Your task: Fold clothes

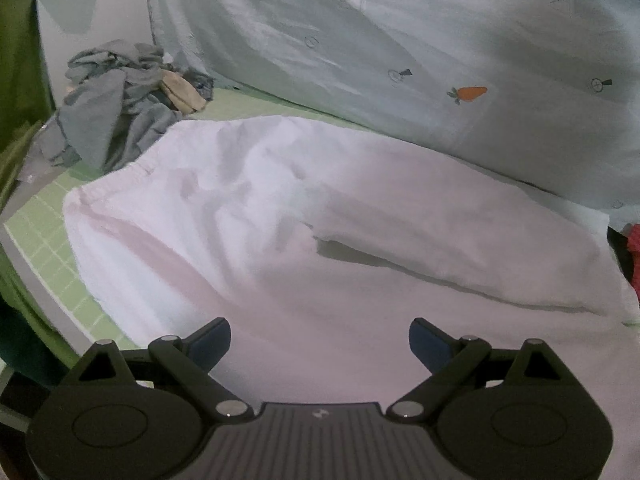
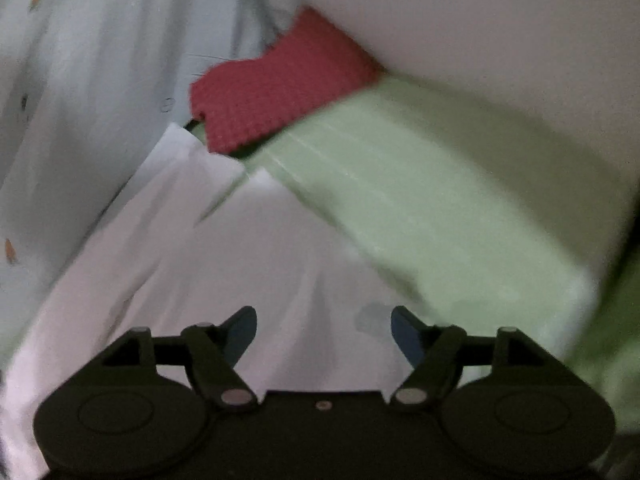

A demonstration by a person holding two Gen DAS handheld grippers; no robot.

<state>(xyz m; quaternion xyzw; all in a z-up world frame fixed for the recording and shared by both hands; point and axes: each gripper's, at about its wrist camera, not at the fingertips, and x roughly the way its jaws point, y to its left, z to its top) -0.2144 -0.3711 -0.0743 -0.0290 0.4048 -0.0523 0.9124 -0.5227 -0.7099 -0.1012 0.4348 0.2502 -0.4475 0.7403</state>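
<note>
A white garment (image 1: 280, 220) lies spread on the green grid mat (image 1: 44, 236), with a fold running across its right half. My left gripper (image 1: 320, 344) is open and empty, just above the garment's near part. In the right wrist view the same white garment (image 2: 180, 248) fills the lower left. My right gripper (image 2: 324, 332) is open and empty above the garment's edge, next to the green mat (image 2: 420, 200).
A pile of grey clothes (image 1: 120, 108) sits at the mat's far left. A pale blue carrot-print sheet (image 1: 400, 40) hangs behind the garment. A red knitted cloth (image 2: 276, 84) lies at the far end of the mat, by a white wall (image 2: 480, 12).
</note>
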